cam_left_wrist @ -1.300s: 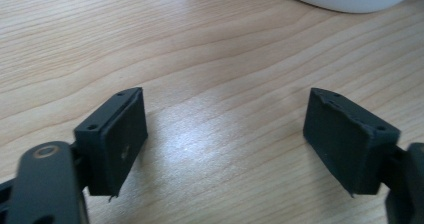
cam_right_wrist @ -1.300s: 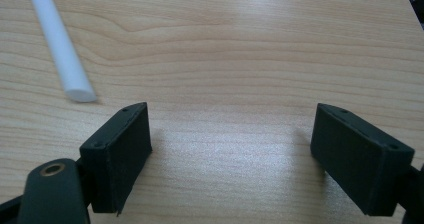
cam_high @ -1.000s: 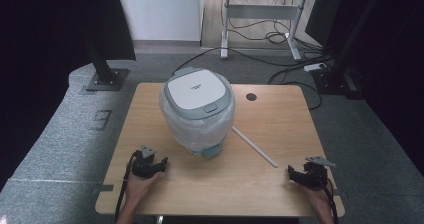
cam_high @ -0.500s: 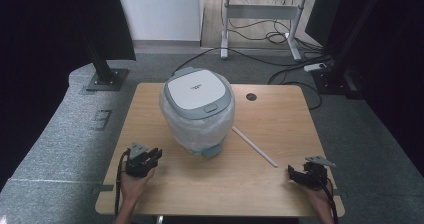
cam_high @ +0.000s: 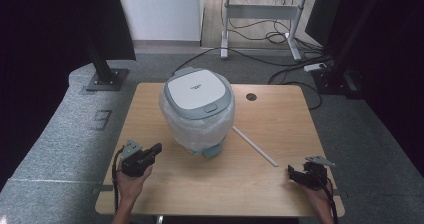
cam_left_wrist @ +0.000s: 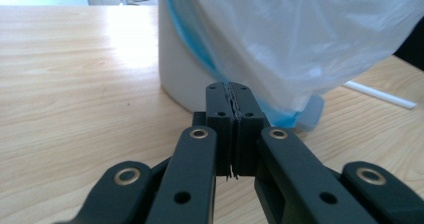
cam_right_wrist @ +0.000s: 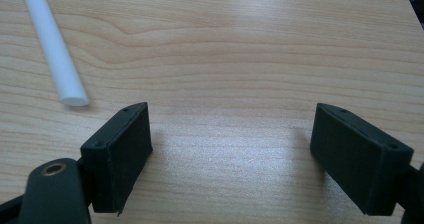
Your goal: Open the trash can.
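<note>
high view: your left gripper (cam_high: 156, 148), jaws pressed together, points at the plastic-wrapped white and grey rice cooker (cam_high: 198, 109); your right gripper (cam_high: 291, 171) gapes empty near the white plastic rod (cam_high: 254, 145).

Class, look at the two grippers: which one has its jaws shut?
The left gripper, pointing at the bagged rice cooker; the right gripper has its jaws wide apart.

The high view looks forward and down over the whole desk (cam_high: 150, 99) from the person's side. The left gripper view sits low, close to the bagged rice cooker (cam_left_wrist: 280, 39). The right gripper view faces down, close above the white rod (cam_right_wrist: 52, 54); the high view shares both.
</note>
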A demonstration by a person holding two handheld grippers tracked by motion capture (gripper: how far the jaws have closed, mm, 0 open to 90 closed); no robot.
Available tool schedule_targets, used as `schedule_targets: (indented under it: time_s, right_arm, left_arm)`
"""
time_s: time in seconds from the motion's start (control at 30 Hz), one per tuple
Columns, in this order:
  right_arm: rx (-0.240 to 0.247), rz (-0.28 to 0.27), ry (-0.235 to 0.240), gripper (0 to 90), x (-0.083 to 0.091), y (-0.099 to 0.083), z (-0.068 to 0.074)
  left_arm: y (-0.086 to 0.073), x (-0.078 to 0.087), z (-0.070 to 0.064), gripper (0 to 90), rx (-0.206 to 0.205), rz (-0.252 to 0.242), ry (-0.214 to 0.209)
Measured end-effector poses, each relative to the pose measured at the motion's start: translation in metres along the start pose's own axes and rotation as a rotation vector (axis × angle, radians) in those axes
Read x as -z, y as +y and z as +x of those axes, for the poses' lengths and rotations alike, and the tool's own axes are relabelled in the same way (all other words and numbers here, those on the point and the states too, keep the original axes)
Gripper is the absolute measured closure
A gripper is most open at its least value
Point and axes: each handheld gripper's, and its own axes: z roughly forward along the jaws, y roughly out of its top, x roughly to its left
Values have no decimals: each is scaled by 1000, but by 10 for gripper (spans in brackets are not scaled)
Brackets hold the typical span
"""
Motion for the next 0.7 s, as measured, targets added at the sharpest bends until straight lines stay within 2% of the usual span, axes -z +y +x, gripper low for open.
schedule_targets:
  time_s: [0.27, 0.7]
  right_arm:
    - [2, -1, 0, 164, 0, 0, 0]
    - [0, 0, -1, 165, 0, 0, 0]
  left_arm:
    - [16, 6, -5, 893, 2, -44, -57]
    - [47, 5, -23, 895, -45, -87, -120]
